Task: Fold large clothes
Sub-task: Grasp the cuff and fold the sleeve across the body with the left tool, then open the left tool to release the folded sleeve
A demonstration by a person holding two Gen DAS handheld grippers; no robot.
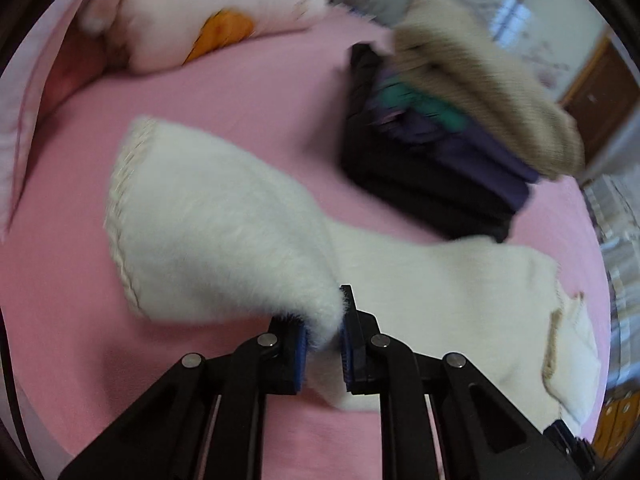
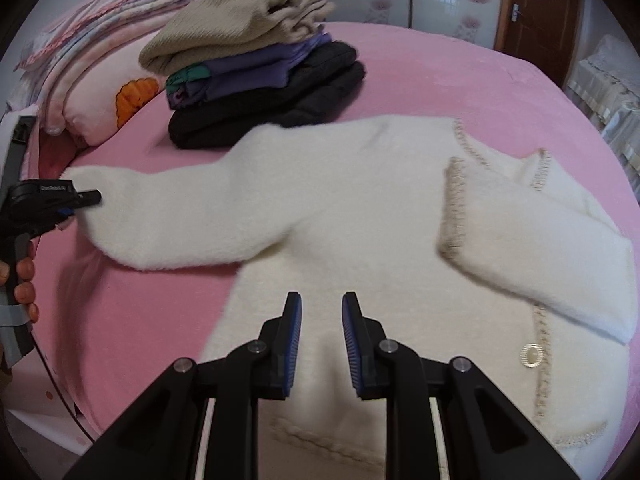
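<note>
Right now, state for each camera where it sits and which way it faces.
Left wrist: on the left gripper, angled down at the pink bed; its jaws pinch the white sweater sleeve.
Right wrist: on the right gripper, angled down over the sweater body, jaws apart and empty; the left gripper with a hand shows at the left edge.
Shared: sweater, bed, folded clothes stack, pillow.
</note>
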